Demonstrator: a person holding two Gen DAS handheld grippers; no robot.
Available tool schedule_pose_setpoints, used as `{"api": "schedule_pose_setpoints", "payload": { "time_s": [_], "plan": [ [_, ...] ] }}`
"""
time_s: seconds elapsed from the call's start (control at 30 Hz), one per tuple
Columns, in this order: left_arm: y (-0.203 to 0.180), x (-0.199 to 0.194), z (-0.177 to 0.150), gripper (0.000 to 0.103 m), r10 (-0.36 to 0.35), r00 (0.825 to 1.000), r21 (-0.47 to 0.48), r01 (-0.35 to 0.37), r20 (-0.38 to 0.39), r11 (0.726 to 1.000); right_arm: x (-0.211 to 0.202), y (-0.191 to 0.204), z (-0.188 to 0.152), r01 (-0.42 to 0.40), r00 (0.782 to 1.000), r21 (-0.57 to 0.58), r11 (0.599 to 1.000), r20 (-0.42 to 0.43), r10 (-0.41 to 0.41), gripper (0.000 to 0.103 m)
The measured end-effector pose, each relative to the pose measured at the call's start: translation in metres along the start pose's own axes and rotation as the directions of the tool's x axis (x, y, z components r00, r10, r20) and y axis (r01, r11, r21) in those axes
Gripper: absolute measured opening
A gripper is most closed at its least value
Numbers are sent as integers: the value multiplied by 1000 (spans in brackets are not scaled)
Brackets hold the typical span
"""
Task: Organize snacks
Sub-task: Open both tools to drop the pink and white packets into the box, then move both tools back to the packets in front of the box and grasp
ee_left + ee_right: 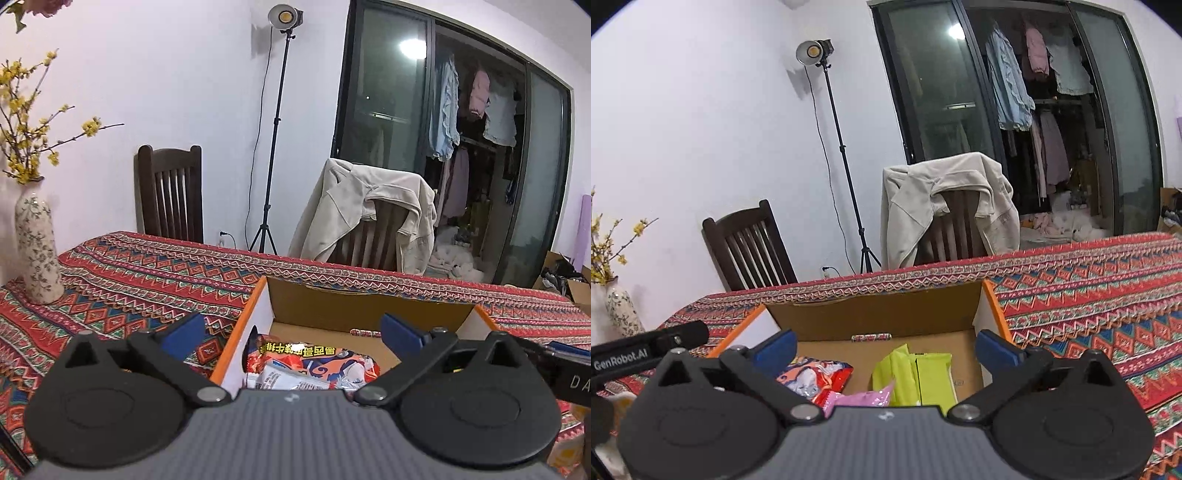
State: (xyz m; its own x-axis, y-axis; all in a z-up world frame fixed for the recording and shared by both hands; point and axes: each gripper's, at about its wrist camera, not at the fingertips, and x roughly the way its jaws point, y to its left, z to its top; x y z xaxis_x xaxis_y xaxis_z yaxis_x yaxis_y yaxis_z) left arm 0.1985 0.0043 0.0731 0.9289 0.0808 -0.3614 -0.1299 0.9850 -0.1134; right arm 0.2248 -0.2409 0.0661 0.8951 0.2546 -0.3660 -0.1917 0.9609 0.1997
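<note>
Both tools poised at the near edge of the cardboard box (871,314), which sits on the table (1089,295) under a patterned cloth.

Left hand-held gripper (291,330): released, jaws spread wide, nothing between the pads. Right hand-held gripper (886,349): released likewise, jaws spread wide and empty.

Contents, relative to the box:
- Red snack packet (317,363) lying flat on the floor of the box against its left wall, directly below and ahead of the left tool.
- Green packet (916,376) lying on the floor of the box toward its right wall, long axis running from near wall to far wall, directly ahead of the right tool.
- Pink packet (860,397) at the near wall, between red and green, partly hidden by the right tool's body.
- Small patterned strip (870,337) lying along the foot of the far wall.

Judged state: snacks deposited, no grip active. Left tool nearer the red packet; right tool nearer the green. Remaining loose snacks outside the box: none in view.
</note>
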Motion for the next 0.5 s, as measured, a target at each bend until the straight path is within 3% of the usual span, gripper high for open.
{"api": "schedule_pose_setpoints", "payload": {
  "time_s": [0.27, 0.5],
  "plan": [
    [12, -34, -3, 103, -9, 1000, 42, 10, -23, 999, -42, 8, -2, -41, 999, -71, 997, -27, 40, 103],
    [33, -52, -26, 103, -2, 997, 64, 7, -79, 998, -74, 7, -27, -43, 996, -162, 986, -81, 30, 103]
  ]
}}
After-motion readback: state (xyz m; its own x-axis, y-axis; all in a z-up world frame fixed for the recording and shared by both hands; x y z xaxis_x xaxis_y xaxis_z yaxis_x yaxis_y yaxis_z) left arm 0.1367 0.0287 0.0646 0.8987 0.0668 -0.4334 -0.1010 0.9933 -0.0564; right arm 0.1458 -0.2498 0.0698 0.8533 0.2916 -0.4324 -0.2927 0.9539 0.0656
